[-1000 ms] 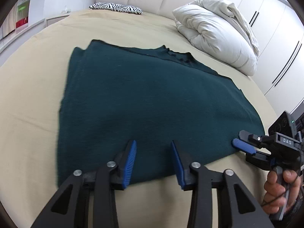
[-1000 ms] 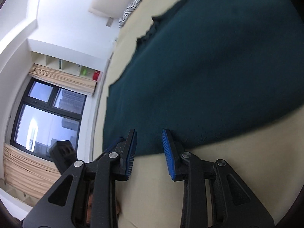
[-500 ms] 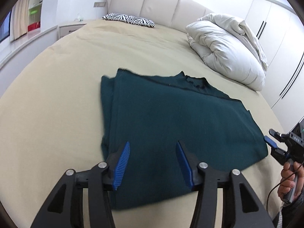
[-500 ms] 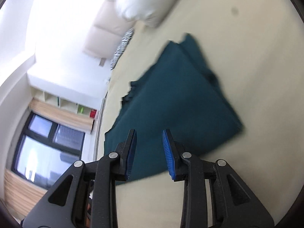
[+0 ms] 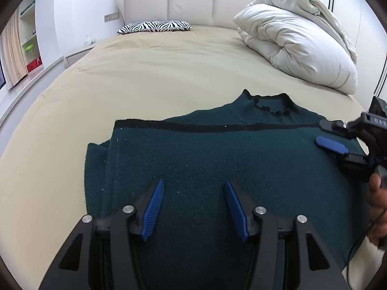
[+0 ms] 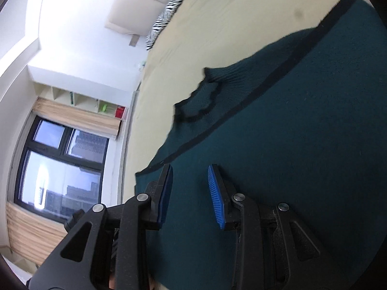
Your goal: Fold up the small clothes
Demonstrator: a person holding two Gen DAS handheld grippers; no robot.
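While one dark green sweater (image 5: 217, 159) lies folded bottom-over-top on the beige bed (image 5: 150, 72), its collar exposed at the far edge, the left gripper (image 5: 193, 207) and right gripper (image 6: 191, 193) both hover over it with fingers spread and empty. Judged from this, a lengthwise fold is done; next, a side edge needs pinching and carrying across. Count: one sweater, two grippers, one duvet (image 5: 297, 46), one zebra pillow (image 5: 154, 26).

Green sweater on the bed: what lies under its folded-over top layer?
Under the green sweater's top layer, its collar and a left-side strip stick out, lying on the beige bedsheet. Everything else beneath is covered.
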